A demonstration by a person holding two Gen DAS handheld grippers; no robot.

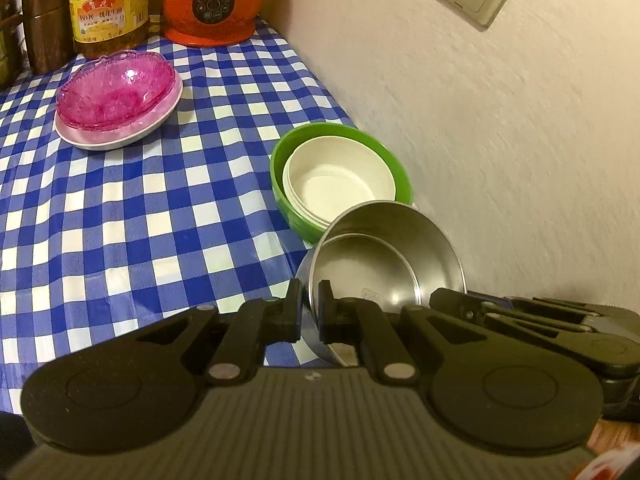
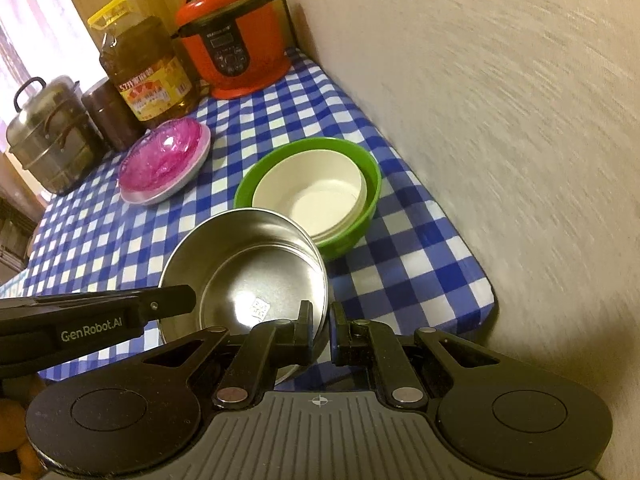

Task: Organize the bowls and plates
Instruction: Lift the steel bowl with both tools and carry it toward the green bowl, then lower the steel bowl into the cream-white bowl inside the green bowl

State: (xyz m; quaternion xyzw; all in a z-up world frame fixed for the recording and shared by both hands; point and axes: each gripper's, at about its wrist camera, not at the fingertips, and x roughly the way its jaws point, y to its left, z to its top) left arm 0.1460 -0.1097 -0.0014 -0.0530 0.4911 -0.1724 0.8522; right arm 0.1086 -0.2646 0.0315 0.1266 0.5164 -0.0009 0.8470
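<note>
Left wrist: left gripper clamps steel bowl rim | right gripper clamps opposite rim | green bowl just behind

My left gripper was matte black, with two flat round-ended side plates, silver pivot pins on its linkage arms, and a ribbed grey body behind. My right gripper matched it, with a small crosshair mark on its ribbing. White "GenRobot.AI" lettering ran along the left one's side.
</note>
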